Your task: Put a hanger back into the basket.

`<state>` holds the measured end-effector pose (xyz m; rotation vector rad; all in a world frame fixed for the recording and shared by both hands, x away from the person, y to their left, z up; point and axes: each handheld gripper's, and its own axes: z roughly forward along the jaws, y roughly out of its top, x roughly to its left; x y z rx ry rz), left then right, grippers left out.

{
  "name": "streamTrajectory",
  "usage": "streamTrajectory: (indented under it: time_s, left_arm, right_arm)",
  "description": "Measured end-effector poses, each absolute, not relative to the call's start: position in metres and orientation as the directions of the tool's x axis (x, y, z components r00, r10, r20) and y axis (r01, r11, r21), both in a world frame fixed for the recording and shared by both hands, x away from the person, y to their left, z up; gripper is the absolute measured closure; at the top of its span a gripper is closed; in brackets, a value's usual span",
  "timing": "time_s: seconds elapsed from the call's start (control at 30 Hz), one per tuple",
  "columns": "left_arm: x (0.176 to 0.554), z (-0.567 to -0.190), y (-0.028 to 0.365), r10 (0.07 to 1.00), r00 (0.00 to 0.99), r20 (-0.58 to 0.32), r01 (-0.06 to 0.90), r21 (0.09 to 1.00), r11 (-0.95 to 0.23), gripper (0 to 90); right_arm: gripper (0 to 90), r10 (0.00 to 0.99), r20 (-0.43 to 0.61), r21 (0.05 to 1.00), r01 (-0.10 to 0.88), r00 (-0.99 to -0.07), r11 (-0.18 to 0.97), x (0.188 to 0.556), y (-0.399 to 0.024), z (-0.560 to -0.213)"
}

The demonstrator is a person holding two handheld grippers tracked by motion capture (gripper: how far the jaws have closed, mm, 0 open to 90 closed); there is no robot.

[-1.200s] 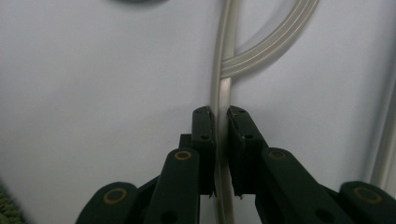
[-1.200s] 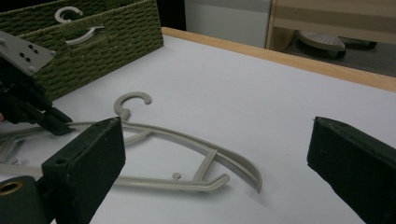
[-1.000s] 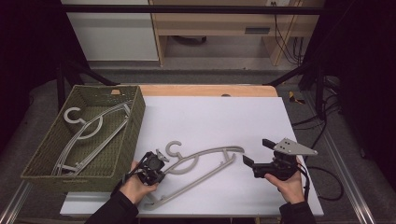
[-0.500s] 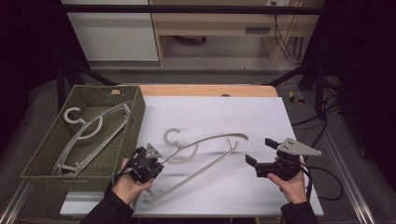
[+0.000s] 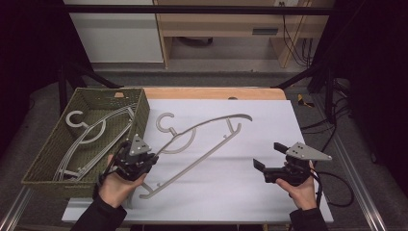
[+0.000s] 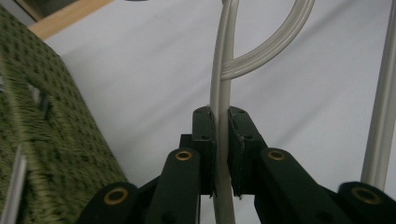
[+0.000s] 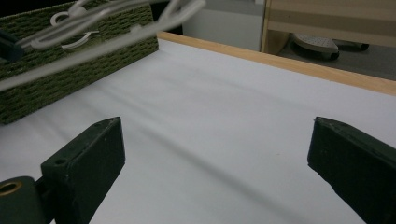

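Observation:
A pale grey plastic clothes hanger (image 5: 207, 126) hangs tilted above the white table top (image 5: 231, 197), its hook toward the basket. My left gripper (image 5: 151, 160) is shut on one of its thin arms near the left end. In the left gripper view the two black jaws of the left gripper (image 6: 222, 126) press on the hanger's rod (image 6: 225, 56), which runs up between them. At the right, my right gripper (image 5: 268, 155) stands open just above the table with nothing in it. The right gripper view has that right gripper (image 7: 217, 140) with jaws wide apart, and the lifted hanger (image 7: 107, 44) blurred at upper left.
A green woven basket (image 5: 140, 109) stands at the table's left and holds other grey hangers (image 5: 89, 137). The basket (image 7: 70, 79) also shows in the right gripper view. A wooden strip (image 5: 216, 93) marks the far table edge. Cabinets and cables lie beyond it.
My left gripper has lifted the hanger off the table and carried it left toward the basket, so the hanger now hangs tilted. The right gripper has stayed where it was, still open.

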<state>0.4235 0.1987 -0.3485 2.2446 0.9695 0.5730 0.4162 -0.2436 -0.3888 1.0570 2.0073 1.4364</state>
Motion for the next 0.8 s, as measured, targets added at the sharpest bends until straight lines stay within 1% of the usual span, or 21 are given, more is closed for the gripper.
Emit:
streamTrajectory:
  time_s: [0.3, 0.63, 0.8]
  left_arm:
    - [0.427, -0.315, 0.218, 0.780, 0.602, 0.172, 0.464, 0.719, -0.517, 82.4]
    - [0.441, -0.279, 0.241, 0.788, 0.569, 0.237, 0.443, 0.719, -0.536, 82.4]
    - [0.451, -0.270, 0.257, 0.788, 0.570, 0.235, 0.442, 0.720, -0.535, 82.4]
  right_arm:
    - [4.0, 0.804, 0.079, 0.935, 0.323, -0.590, 0.145, 0.416, -0.245, -0.388]
    - [3.9, 0.803, 0.080, 0.933, 0.327, -0.590, 0.147, 0.417, -0.247, -0.389]
    - [3.9, 0.806, 0.086, 0.935, 0.327, -0.585, 0.138, 0.417, -0.248, -0.389]
